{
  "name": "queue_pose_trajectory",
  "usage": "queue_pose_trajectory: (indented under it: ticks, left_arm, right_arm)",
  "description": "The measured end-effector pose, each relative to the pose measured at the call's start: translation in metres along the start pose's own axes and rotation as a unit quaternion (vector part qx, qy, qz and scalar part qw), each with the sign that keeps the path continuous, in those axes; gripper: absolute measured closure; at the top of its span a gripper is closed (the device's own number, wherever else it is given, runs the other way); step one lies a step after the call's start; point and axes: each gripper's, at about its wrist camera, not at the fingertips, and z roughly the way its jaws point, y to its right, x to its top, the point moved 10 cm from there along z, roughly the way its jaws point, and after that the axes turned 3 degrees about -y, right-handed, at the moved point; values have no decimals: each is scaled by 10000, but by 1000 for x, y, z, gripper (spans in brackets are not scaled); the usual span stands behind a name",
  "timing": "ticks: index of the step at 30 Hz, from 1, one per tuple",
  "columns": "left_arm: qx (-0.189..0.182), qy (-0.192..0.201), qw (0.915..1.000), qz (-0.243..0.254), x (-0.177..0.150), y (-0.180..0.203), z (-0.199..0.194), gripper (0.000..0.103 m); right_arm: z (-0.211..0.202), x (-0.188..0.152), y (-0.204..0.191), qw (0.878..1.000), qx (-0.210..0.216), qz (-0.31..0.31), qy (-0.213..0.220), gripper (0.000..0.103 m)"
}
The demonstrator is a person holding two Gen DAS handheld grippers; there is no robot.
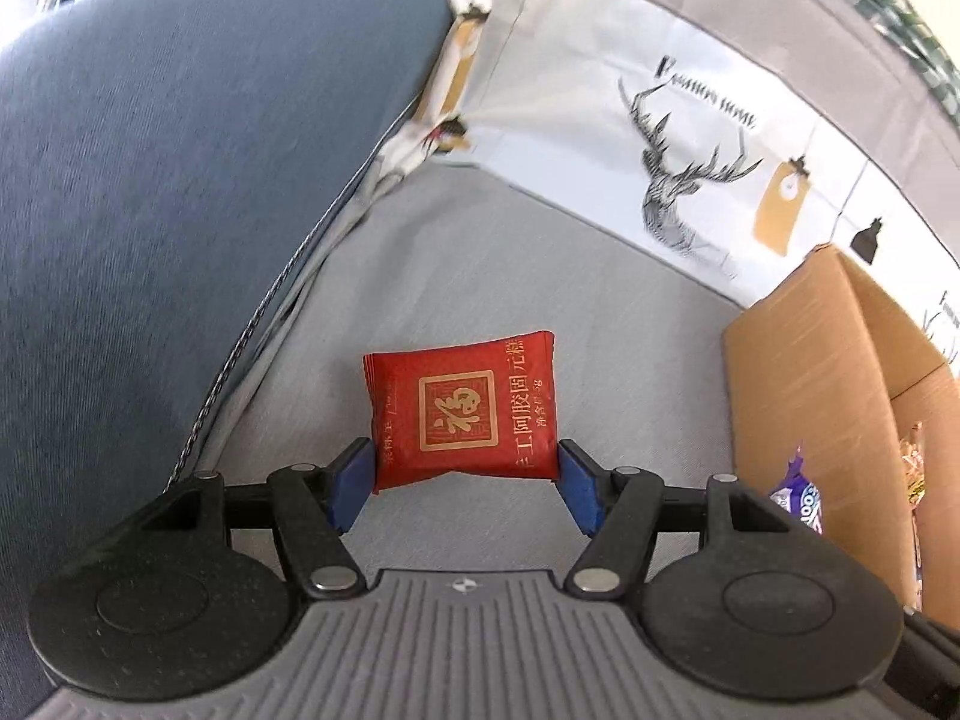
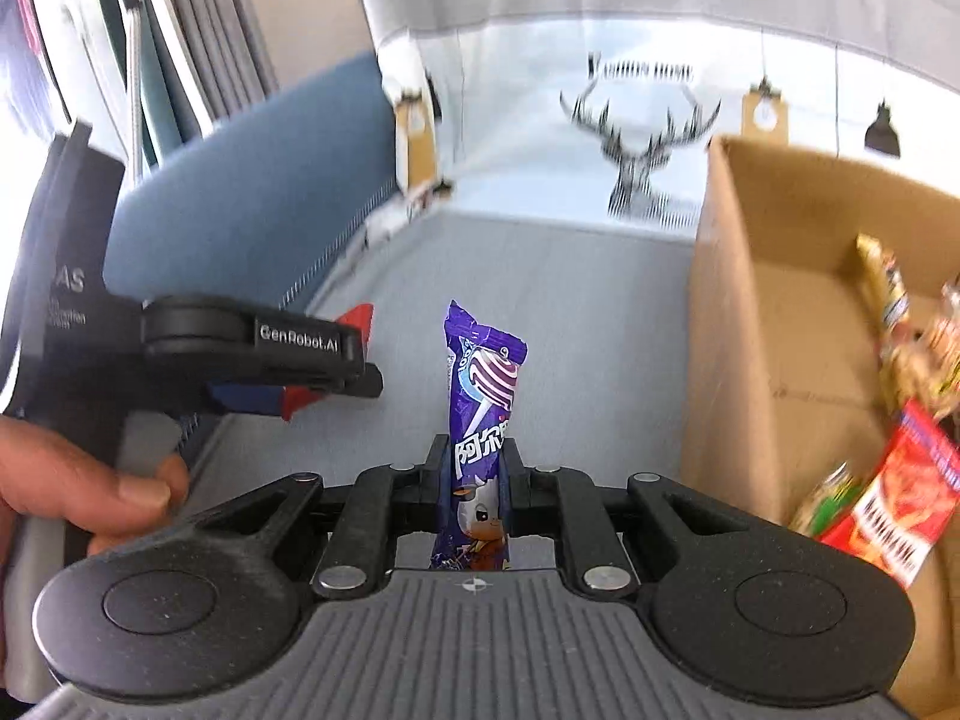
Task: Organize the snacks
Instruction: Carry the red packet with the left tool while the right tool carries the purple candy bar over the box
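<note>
While several snacks, blurred, seemingly lie in the cardboard box [image 2: 774, 324], we hold 2 more: left gripper [image 1: 465, 468] pinches a red packet [image 1: 462, 408], right gripper [image 2: 477, 468] clamps a purple lollipop [image 2: 480, 384]

Left gripper [image 1: 462, 474] clamps red snack packet [image 1: 461, 411] beside cardboard box [image 1: 822, 420].

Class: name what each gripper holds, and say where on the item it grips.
Left gripper: the red snack packet, by its near side edges. Right gripper: the purple lollipop wrapper, around its lower middle.
</note>
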Motion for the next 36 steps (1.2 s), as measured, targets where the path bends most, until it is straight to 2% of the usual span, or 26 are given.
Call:
queue_pose_trajectory:
  ticks: [7,20,27,36]
  left_arm:
    - [-278,250,9993,-67,7,10,-10,33]
    - [-662,995,9927,182,21,35,-41,33]
    - [-880,1310,9867,400,24,53,-57,33]
    - [-1072,1526,9808,576,25,72,-65,33]
  right_arm:
    - [-9,6,8,9998,33,115,185,87]
    - [-44,37,25,9931,-117,152,1158,87]
    - [-55,43,38,9902,-242,248,1353,87]
    - [-65,44,54,9873,-373,340,1507,87]
